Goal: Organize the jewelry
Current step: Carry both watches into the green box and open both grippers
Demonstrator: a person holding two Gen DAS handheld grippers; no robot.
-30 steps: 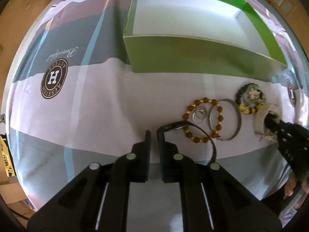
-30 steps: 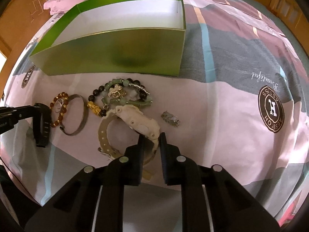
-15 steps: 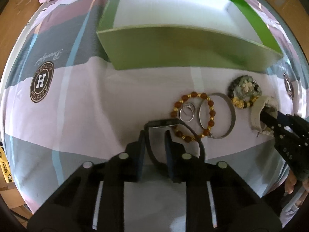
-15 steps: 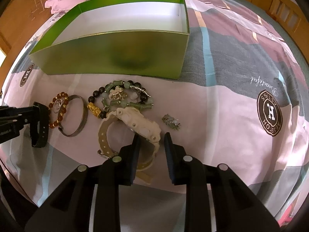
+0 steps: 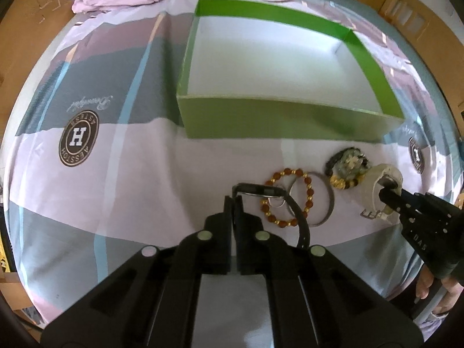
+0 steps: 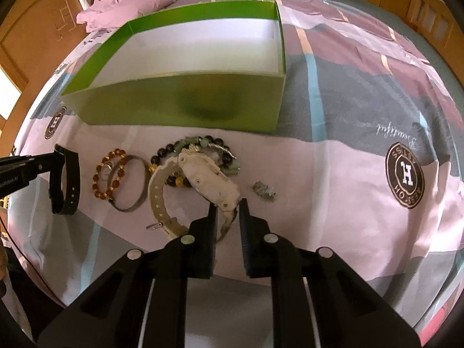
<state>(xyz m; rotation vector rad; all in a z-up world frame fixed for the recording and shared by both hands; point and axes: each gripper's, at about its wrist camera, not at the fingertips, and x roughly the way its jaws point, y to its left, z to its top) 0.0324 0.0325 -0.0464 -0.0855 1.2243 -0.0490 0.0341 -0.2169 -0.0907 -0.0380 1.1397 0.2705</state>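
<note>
With the green box (image 5: 278, 121) waiting empty, left tongs (image 5: 234, 200) pinch the black watch (image 5: 258, 190); right tongs (image 6: 227, 207) pinch the cream watch (image 6: 208, 178), ready for lifting.

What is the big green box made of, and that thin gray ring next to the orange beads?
The green box looks like cardboard with a smooth, slightly glossy finish: thin flat walls, crisp folded corners, white inside. The gray ring looks like metal, a thin stiff hoop with a dull sheen; it could be plastic.
</note>
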